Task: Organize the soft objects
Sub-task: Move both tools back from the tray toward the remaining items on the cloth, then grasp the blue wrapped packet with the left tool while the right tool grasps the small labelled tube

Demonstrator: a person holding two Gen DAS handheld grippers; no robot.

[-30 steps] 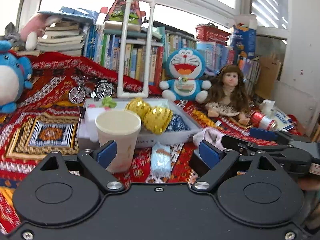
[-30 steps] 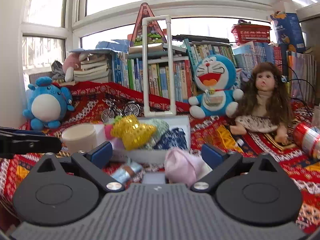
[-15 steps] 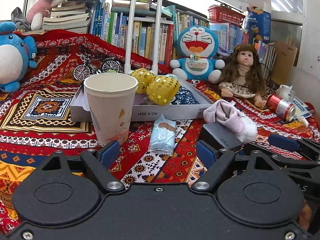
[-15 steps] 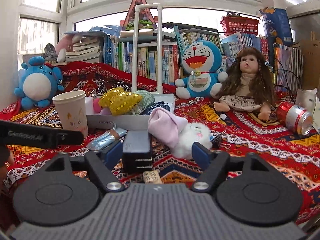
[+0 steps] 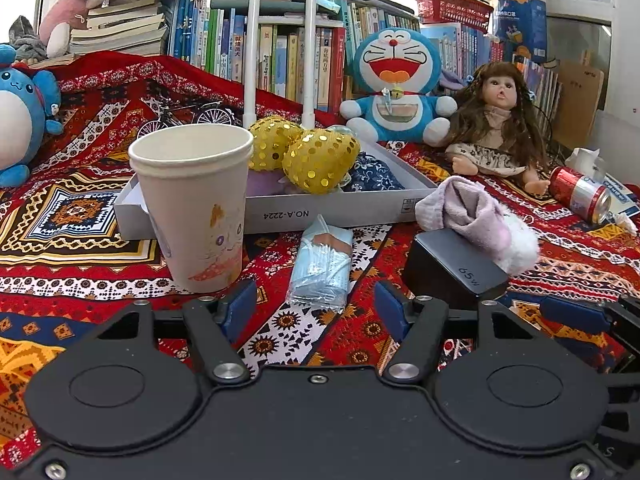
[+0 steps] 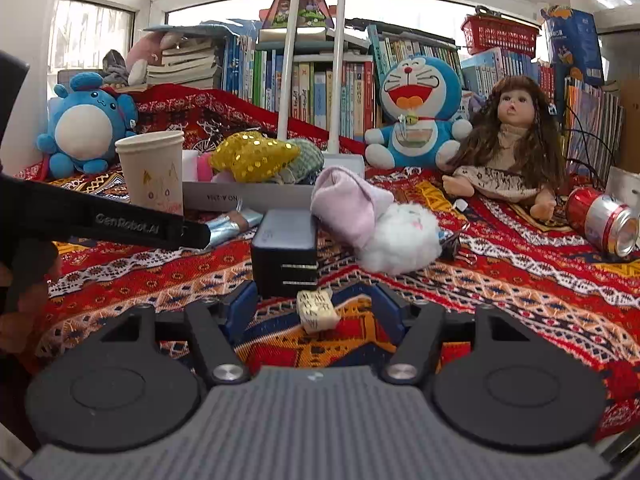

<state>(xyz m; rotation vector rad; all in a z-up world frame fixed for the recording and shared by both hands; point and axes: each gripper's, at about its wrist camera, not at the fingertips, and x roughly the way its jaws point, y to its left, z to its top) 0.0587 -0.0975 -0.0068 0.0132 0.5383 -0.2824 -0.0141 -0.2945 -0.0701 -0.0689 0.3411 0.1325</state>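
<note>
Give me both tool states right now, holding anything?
Left tool: open, jaws have just been closing, nothing gripped; blue packet lies just ahead.
Right tool: open, jaws have just been closing, nothing gripped; small cream block between them, untouched.

A wide white-framed window (image 6: 360, 8) is seen along the back, and bright daylight is let in through it. Beneath it a long row of upright coloured books (image 6: 320, 92) is lined up, with a stack of flat-lying books (image 5: 124, 24) at the left. The desk is covered by a red patterned woven cloth (image 5: 60, 208). A white wall (image 6: 20, 60) is seen at the left.
</note>
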